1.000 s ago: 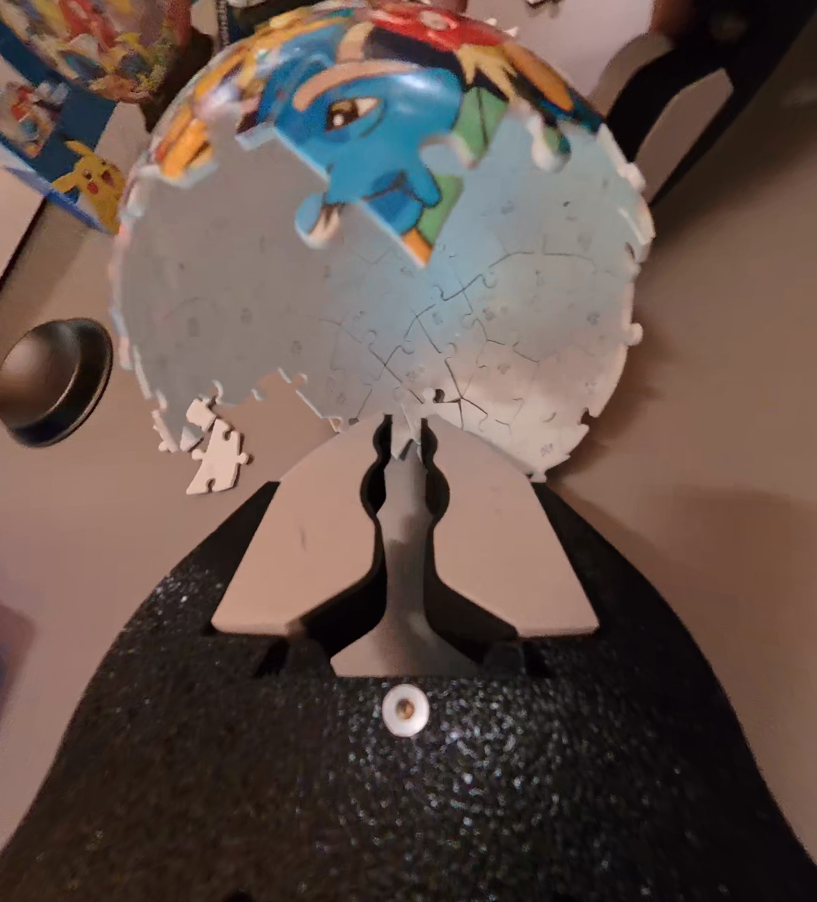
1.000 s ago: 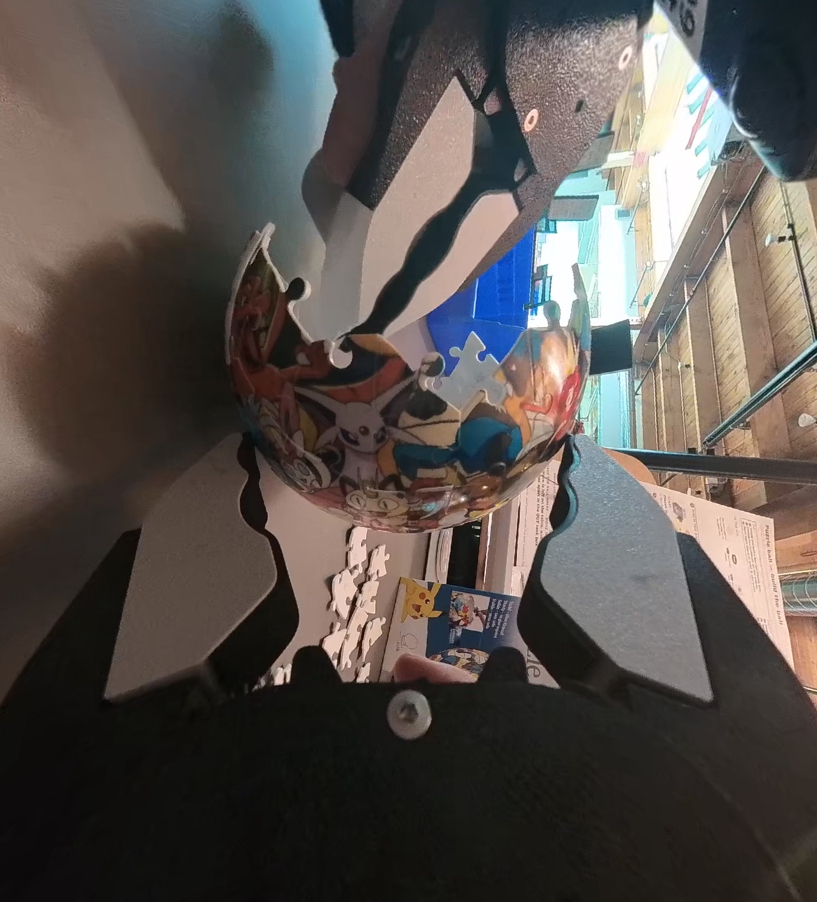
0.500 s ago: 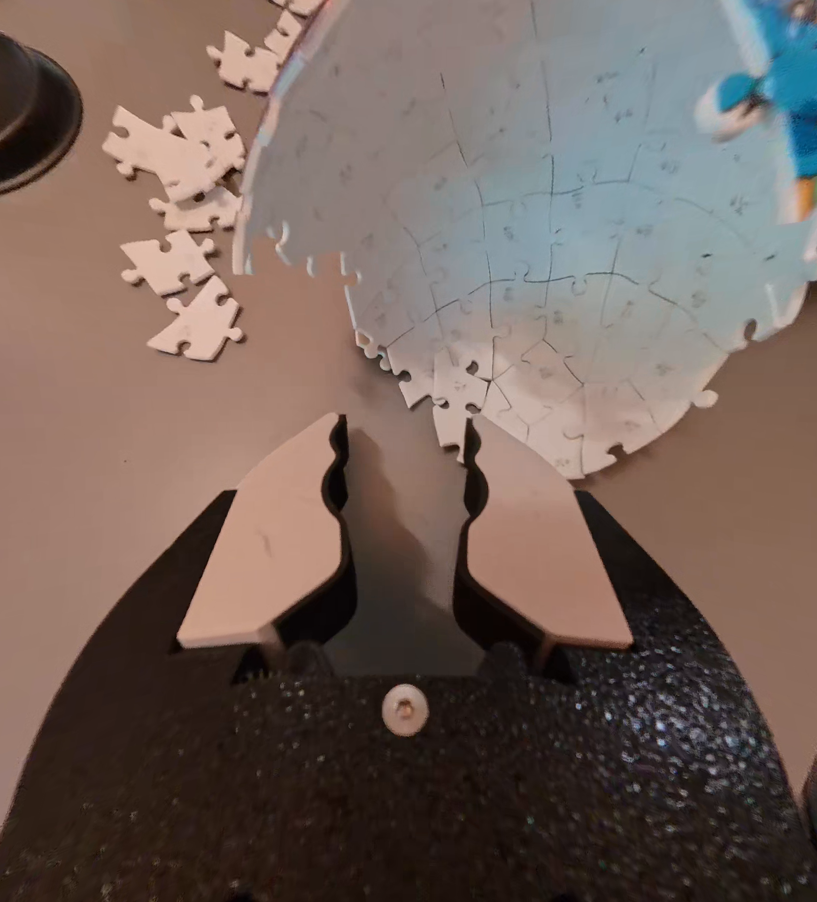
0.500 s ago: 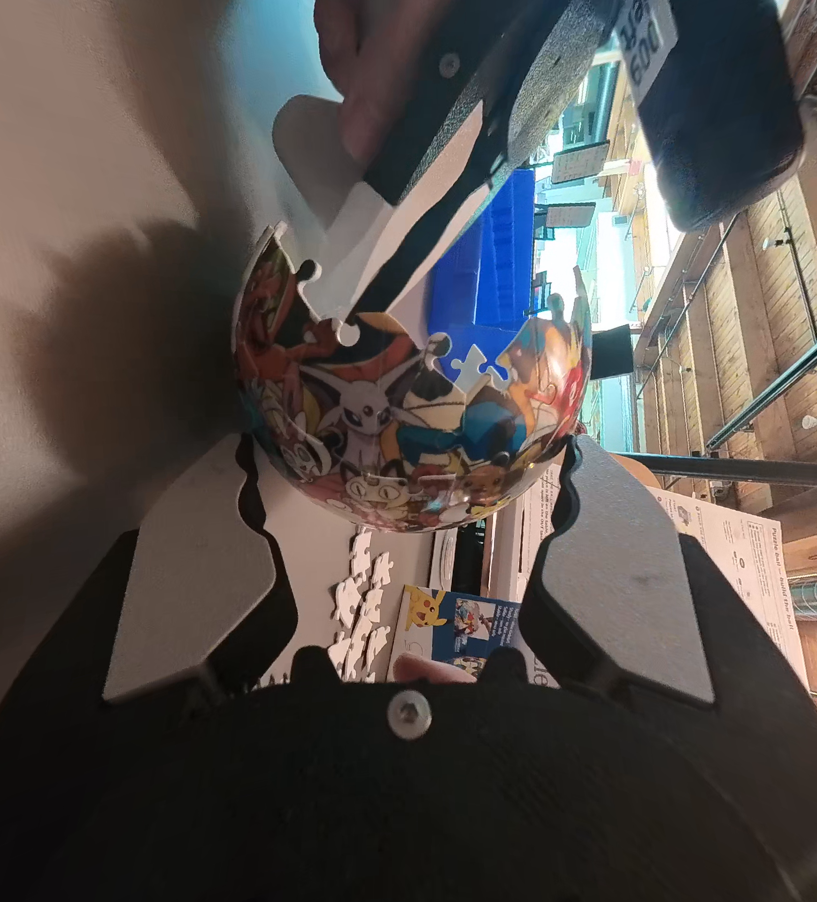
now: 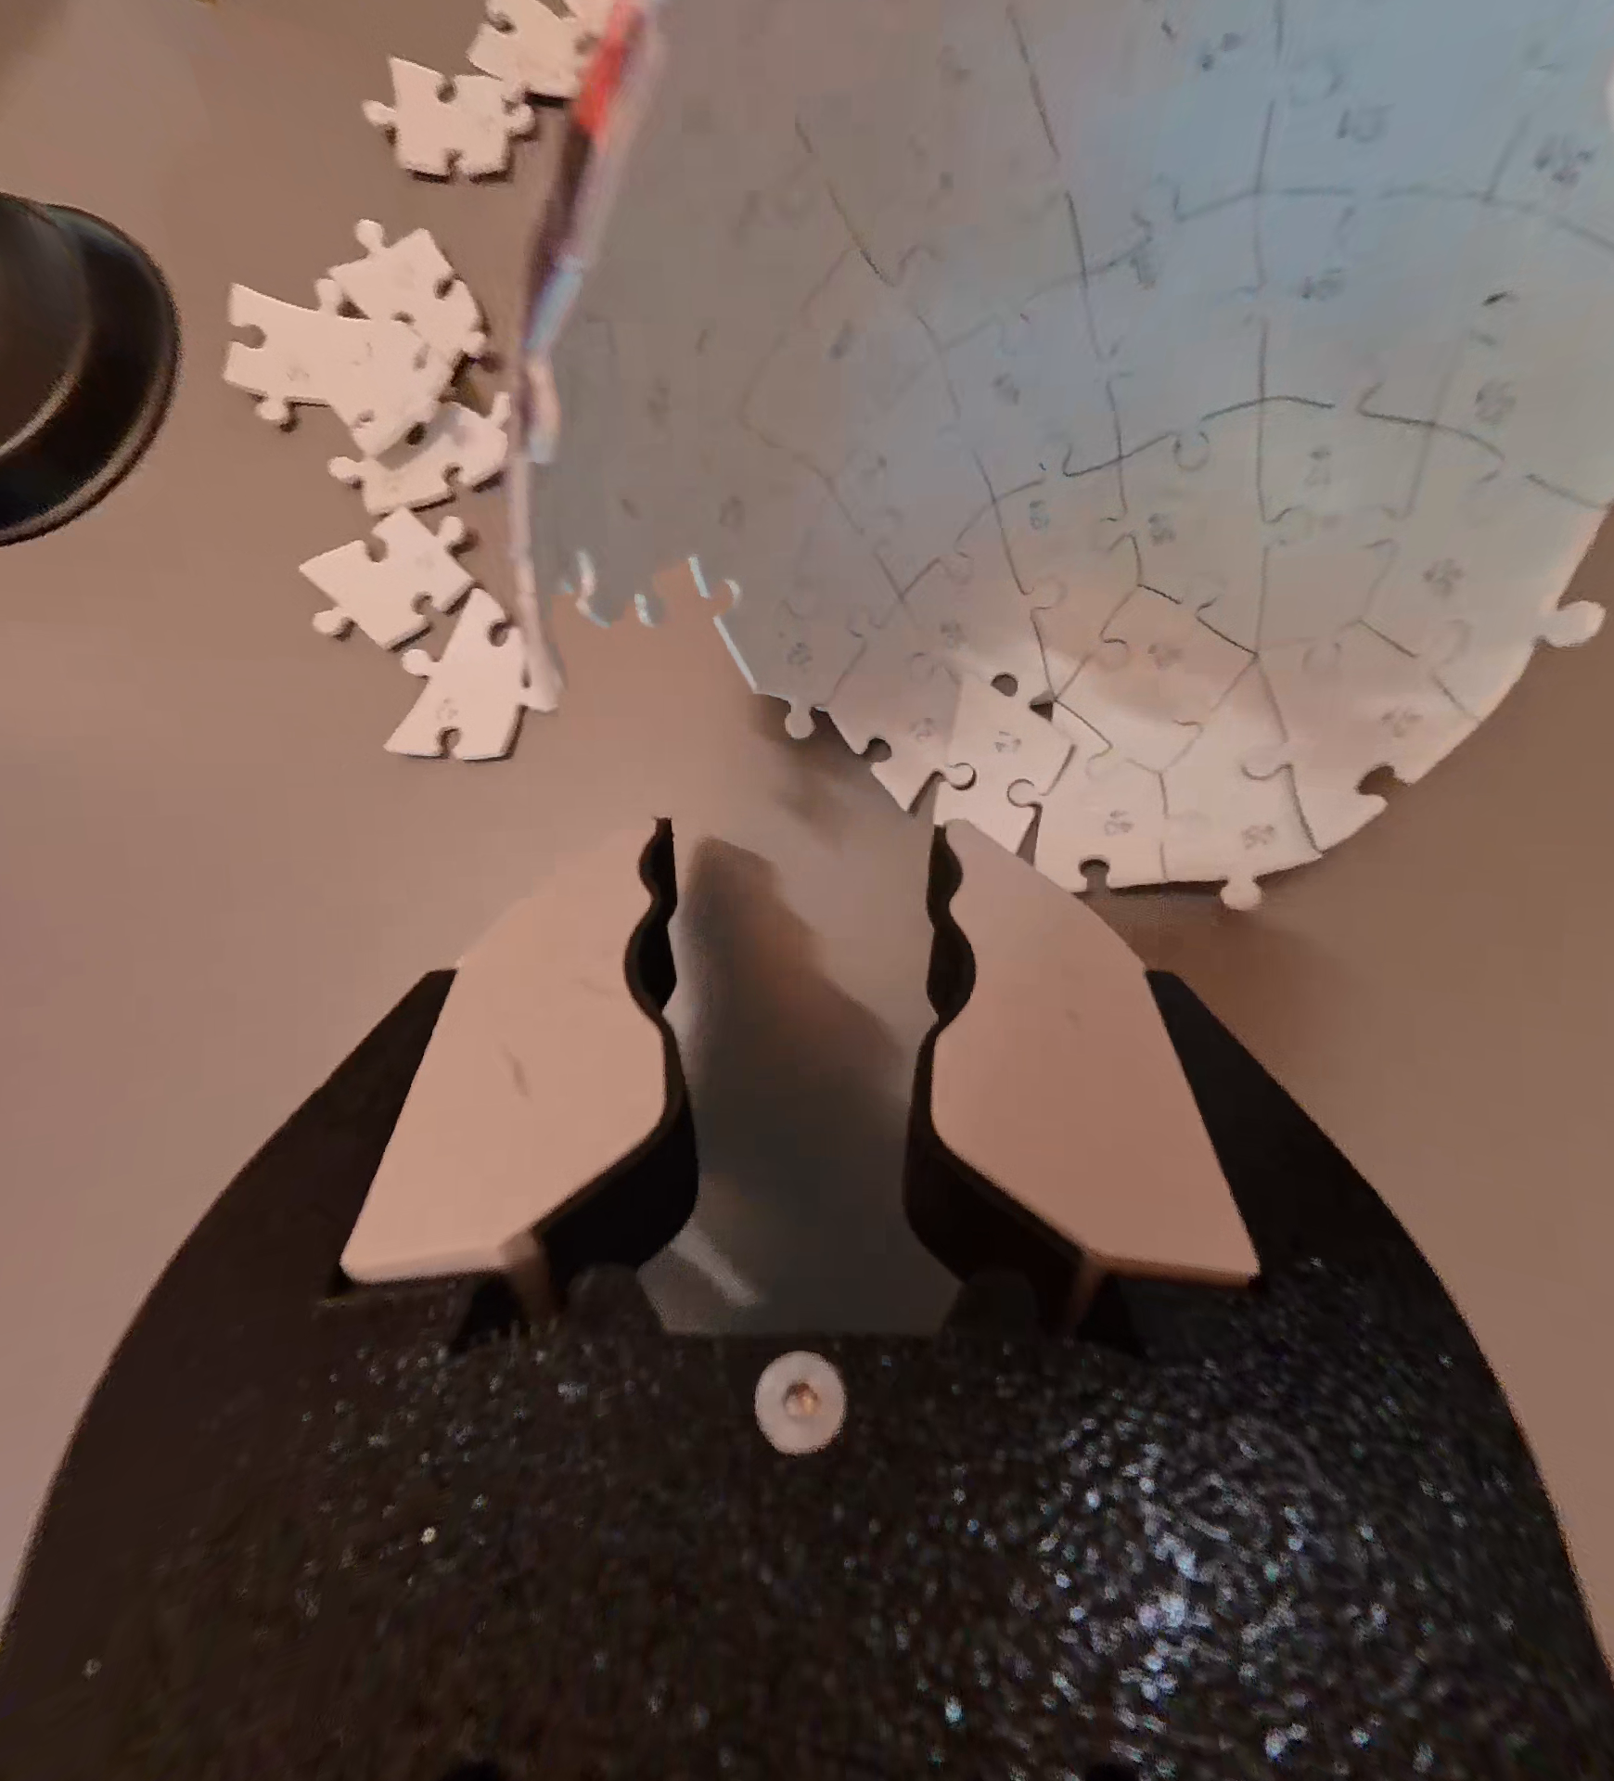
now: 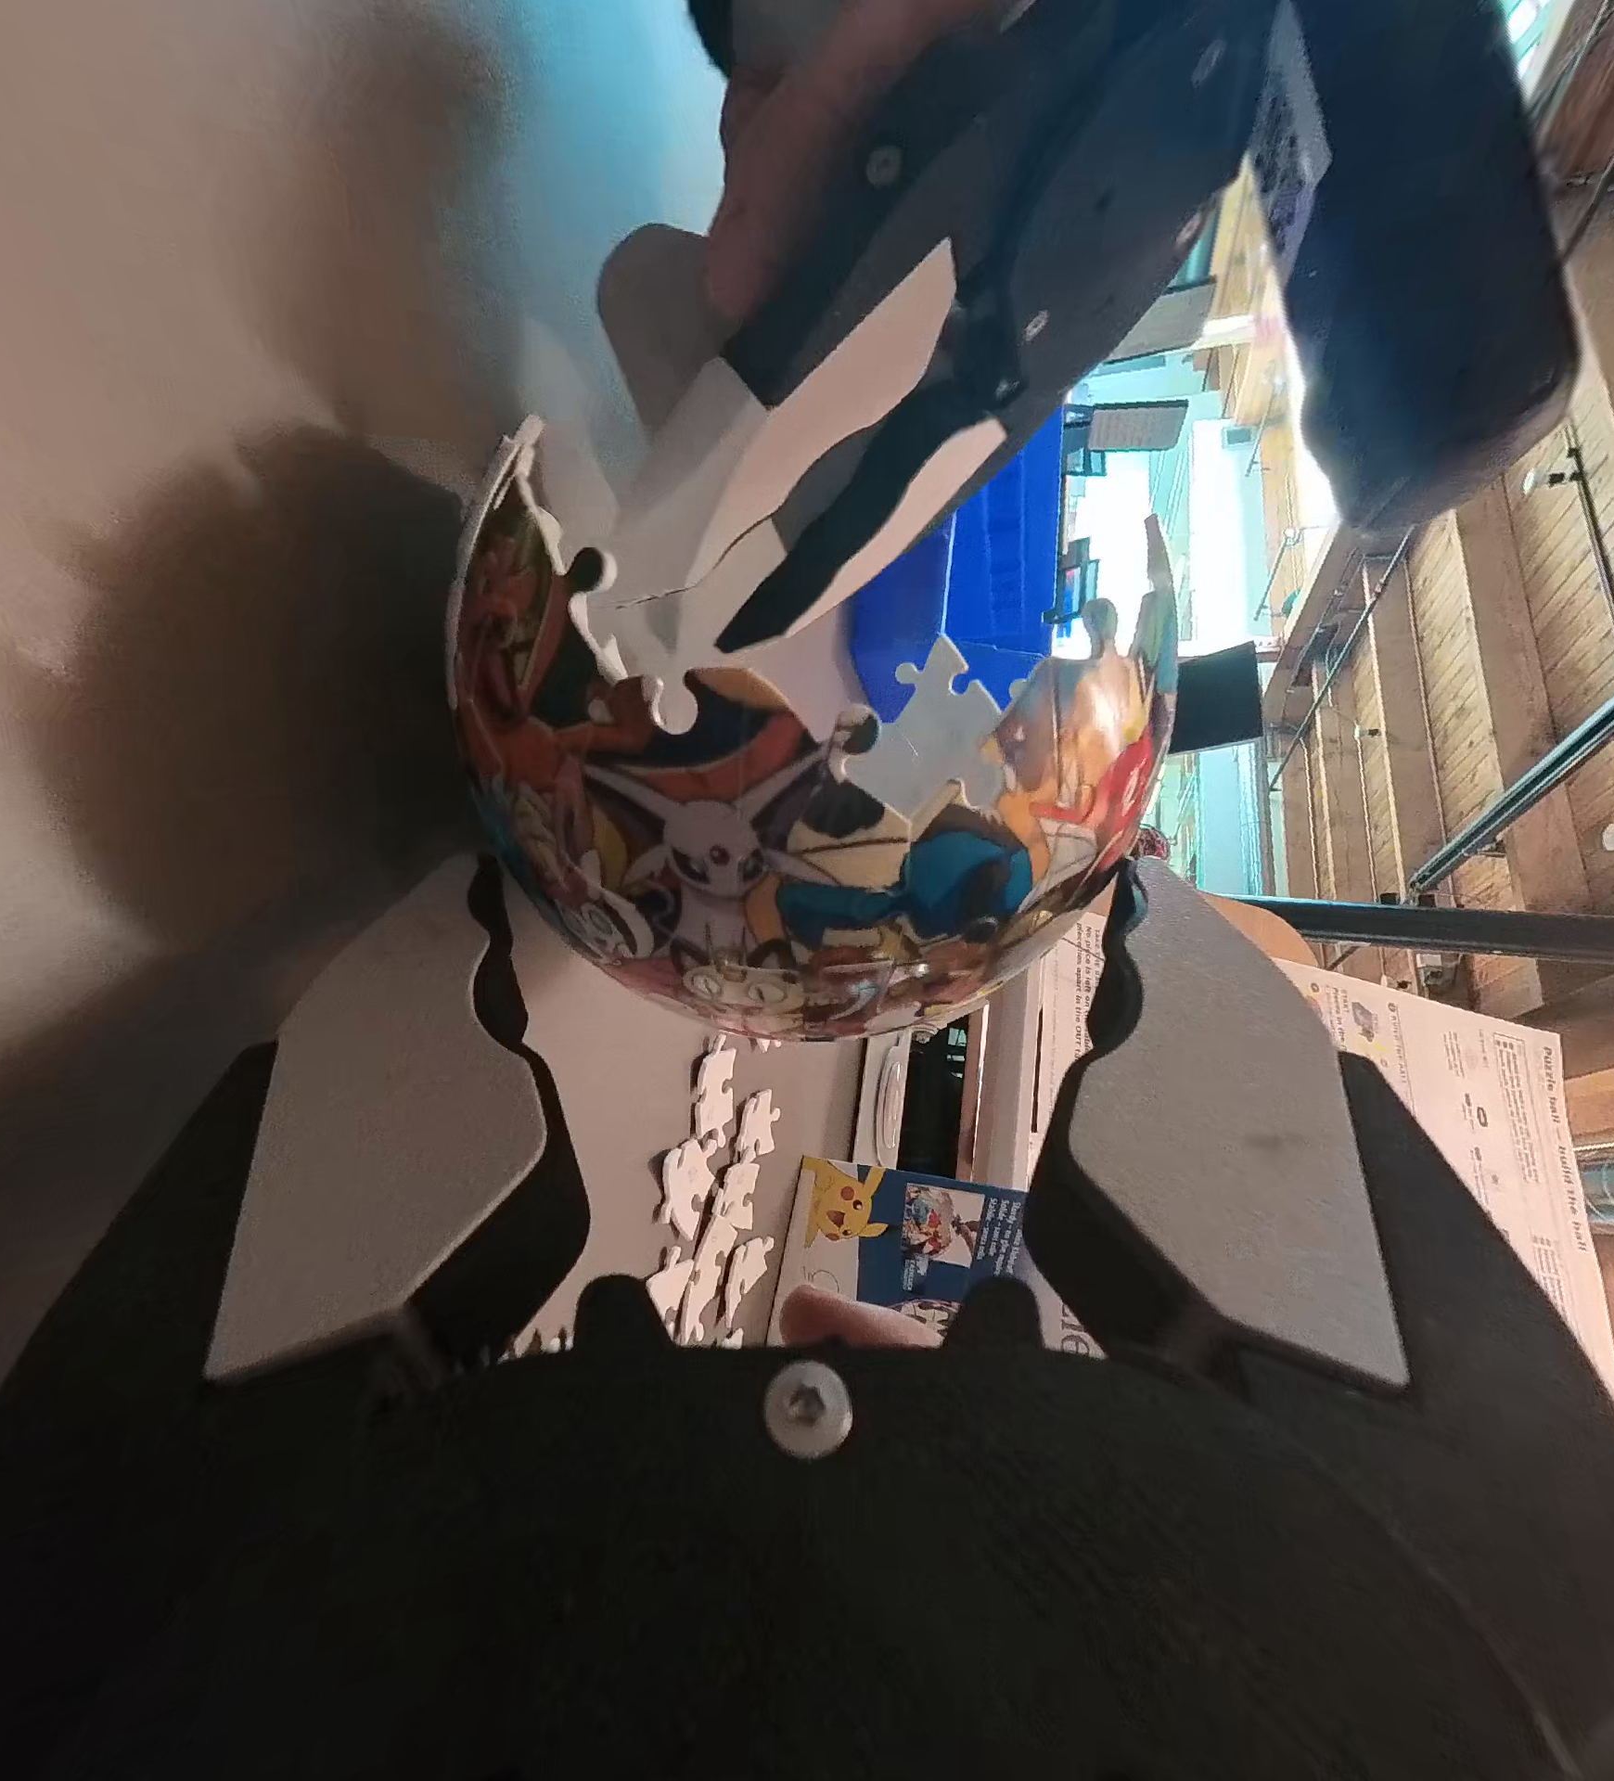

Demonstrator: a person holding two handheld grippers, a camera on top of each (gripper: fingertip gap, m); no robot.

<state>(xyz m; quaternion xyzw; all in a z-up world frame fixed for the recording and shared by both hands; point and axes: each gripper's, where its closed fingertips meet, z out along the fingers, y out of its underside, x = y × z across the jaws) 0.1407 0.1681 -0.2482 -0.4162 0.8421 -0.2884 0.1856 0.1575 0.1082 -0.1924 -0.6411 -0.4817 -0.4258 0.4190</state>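
A half-built puzzle ball (image 6: pixel 813 848) with colourful cartoon figures outside is gripped between the fingertips of my right gripper (image 6: pixel 808 867), which is shut on its two sides. The left wrist view shows the ball's plain white inside (image 5: pixel 1121 434). My left gripper (image 5: pixel 798 838) is open and empty, just below the ball's jagged lower rim; its right fingertip (image 5: pixel 953 848) is next to a rim piece (image 5: pixel 1006 761). In the right wrist view the left gripper (image 6: pixel 697 617) points into the open top of the ball, held by a hand.
Several loose white puzzle pieces (image 5: pixel 398 434) lie on the grey table (image 5: pixel 157 867) left of the ball, beside a black domed stand (image 5: pixel 13 366). The right wrist view shows the puzzle box (image 6: pixel 890 1224), a printed sheet (image 6: pixel 1458 1108) and a blue bin (image 6: pixel 977 578).
My left gripper was shut on the ball's rim, then let go, opened wider and drew back a little. The right gripper has kept the ball steady.
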